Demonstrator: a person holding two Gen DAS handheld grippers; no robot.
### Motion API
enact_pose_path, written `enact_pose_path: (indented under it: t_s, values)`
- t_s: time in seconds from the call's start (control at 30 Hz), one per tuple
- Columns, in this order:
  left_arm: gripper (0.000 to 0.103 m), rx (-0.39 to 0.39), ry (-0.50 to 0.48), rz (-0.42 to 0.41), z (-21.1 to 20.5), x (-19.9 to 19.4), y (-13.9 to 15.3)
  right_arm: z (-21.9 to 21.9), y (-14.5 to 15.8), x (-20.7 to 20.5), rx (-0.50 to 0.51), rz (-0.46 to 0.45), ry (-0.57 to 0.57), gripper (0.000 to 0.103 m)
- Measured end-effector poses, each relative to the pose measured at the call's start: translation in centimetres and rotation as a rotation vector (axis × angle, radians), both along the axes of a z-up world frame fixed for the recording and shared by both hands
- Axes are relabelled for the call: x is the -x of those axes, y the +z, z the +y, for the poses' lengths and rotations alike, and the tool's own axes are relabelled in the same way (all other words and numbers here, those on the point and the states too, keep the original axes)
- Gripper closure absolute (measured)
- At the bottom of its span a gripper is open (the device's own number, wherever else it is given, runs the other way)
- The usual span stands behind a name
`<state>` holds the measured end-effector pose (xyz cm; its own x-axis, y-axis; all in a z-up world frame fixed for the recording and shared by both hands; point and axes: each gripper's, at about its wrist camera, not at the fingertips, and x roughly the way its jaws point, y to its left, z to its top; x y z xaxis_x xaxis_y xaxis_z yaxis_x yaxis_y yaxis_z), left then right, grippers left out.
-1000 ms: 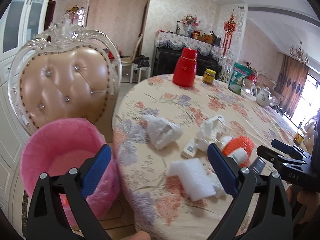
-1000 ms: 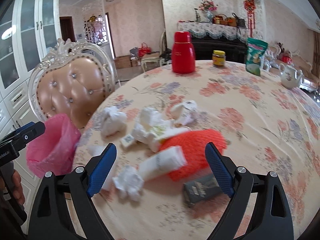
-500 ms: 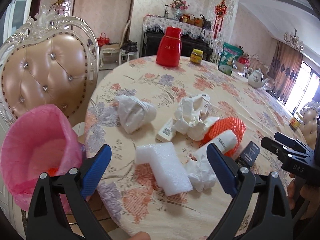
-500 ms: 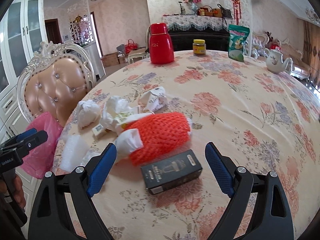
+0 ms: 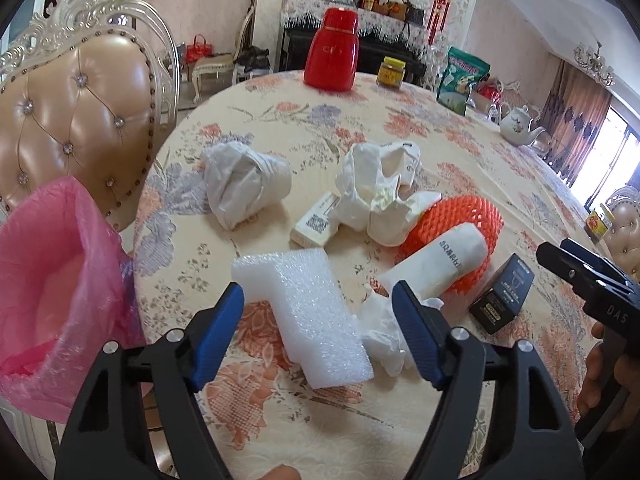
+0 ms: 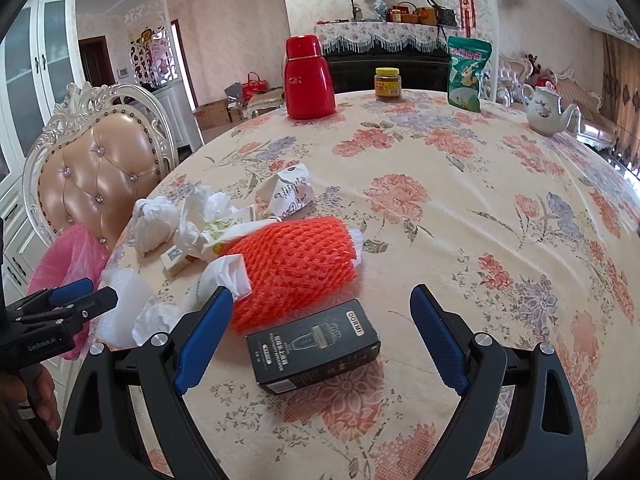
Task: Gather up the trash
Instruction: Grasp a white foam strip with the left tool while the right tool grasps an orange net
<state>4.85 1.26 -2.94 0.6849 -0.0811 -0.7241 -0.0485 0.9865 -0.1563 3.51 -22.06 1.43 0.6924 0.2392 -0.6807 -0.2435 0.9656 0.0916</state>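
Both grippers sit nearer the litter: left gripper (image 5: 318, 322), jaws just narrowing, straddles untouched foam block (image 5: 310, 312); I centre before pinching; right gripper (image 6: 320, 336) spread around black box (image 6: 314, 346).

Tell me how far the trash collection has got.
Barely begun. The left hand-held gripper has been closing around the white foam block, pads not yet pressing. The right hand-held gripper hovers open over the black box. Tissues, orange net remain; pink bin bag waits.
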Motion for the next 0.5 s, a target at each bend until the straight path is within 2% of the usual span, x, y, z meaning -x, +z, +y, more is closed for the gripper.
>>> enact_pose_path:
  t_s: [0.3, 0.37, 0.5]
  values:
    - [0.051, -0.001, -0.012, 0.055, -0.2, -1.0, -1.3, 0.2, -0.6, -1.3, 0.021, 0.017, 0.008, 0.018]
    - [0.059, -0.004, -0.013, 0.064, -0.2, -1.2, -1.5, 0.4, -0.6, -1.6, 0.025, 0.018, 0.01, 0.018]
    - [0.061, 0.001, -0.017, 0.067, 0.0, -1.2, -1.7, 0.8, -0.7, -2.5, 0.026, 0.022, 0.014, 0.018]
